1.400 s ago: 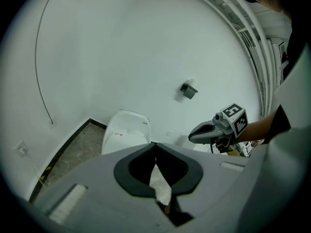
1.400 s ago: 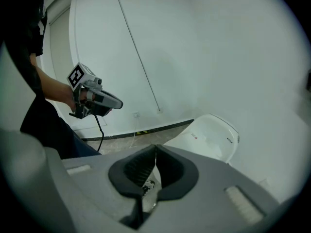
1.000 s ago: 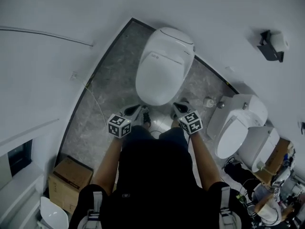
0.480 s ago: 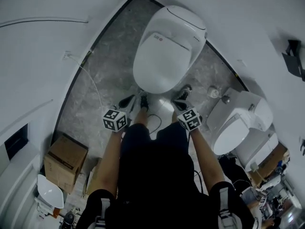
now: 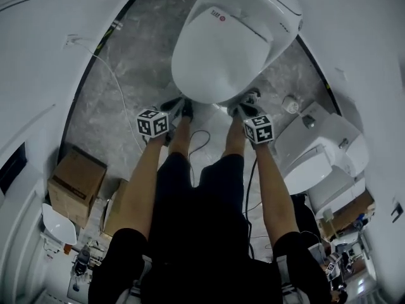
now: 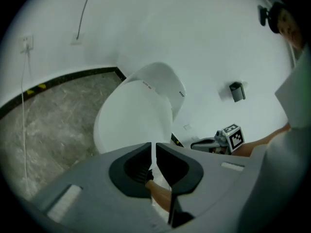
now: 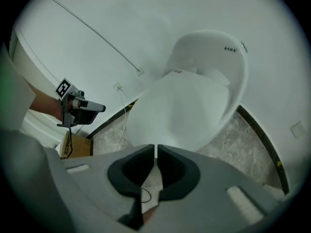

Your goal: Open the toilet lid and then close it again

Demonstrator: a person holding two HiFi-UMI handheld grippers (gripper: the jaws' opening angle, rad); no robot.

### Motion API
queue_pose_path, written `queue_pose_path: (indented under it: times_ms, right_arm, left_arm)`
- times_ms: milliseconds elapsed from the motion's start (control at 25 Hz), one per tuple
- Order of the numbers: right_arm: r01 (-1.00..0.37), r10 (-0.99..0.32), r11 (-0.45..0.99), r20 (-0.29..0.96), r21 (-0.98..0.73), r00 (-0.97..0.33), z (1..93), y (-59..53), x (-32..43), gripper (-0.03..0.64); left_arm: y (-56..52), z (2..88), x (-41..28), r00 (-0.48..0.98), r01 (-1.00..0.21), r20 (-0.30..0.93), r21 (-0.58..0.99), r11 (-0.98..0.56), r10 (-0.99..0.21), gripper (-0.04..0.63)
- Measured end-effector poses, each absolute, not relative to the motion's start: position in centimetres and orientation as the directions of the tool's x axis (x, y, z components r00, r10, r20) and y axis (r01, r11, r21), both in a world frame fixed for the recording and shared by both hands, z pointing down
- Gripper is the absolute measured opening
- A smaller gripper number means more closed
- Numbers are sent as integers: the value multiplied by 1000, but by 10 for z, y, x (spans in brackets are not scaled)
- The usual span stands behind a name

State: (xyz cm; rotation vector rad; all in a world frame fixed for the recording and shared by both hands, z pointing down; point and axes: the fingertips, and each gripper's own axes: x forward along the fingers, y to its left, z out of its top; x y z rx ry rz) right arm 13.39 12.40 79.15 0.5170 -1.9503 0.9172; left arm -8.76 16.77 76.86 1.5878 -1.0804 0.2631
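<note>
Head view: the closed toilet lid point(image 5: 221, 56) lies flat on the bowl, with the left gripper point(image 5: 179, 108) and the right gripper point(image 5: 245, 108) just beside its front edge

Left gripper view: jaws pressed together, nothing between them, lid ahead

Right gripper view: jaws starting to part, a bare slit, nothing in it

A cardboard box point(image 5: 74, 185) lies left of the toilet point(image 5: 228, 49).

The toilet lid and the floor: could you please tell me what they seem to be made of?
Toilet lid: probably glossy white plastic, smooth with a soft sheen. Floor: apparently grey stone or marble-look tile, by its mottled veining.
</note>
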Motion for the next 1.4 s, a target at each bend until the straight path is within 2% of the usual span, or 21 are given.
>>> queue_pose_path:
  times_ms: [200,320,360,400,440,640,800,920,1080,1400]
  right_arm:
    - [-679,39,584,850,-445,-525,834,111,148,46]
    - [-682,79,500,812,-534,-579,855,111,157,125]
    - [-691,78,467,804,-552,-590,862,109,161,143]
    - [-703,67,433,798,-564,-599,868,106,164,157]
    - [-715,49,397,791,-576,-610,873,103,167,172]
    - [-725,-118,172,716,-667,-688,885,74,174,201]
    - [-739,-229,58,712,-671,-664,896,53,178,230]
    - [-753,-205,71,729,-655,-653,908,50,173,235]
    - [-739,-142,92,726,-668,-673,919,56,164,235]
    - [-649,-147,-16,644,-760,-751,918,67,158,239]
  left_arm:
    - [167,817,-89,532,-721,689,673,162,-492,15]
    - [175,838,-98,479,-692,708,668,273,-519,21]
    - [178,845,-101,464,-675,713,669,312,-526,56]
    - [181,852,-104,454,-659,718,669,344,-527,138]
    - [186,859,-105,451,-645,722,670,369,-524,189]
    - [196,882,-101,458,-596,722,682,423,-519,199]
    - [188,893,-105,423,-553,718,688,470,-553,209]
    - [182,898,-111,378,-544,731,672,503,-568,221]
    - [177,908,-103,392,-559,734,668,490,-555,222]
    - [183,919,-95,418,-553,737,670,495,-531,222]
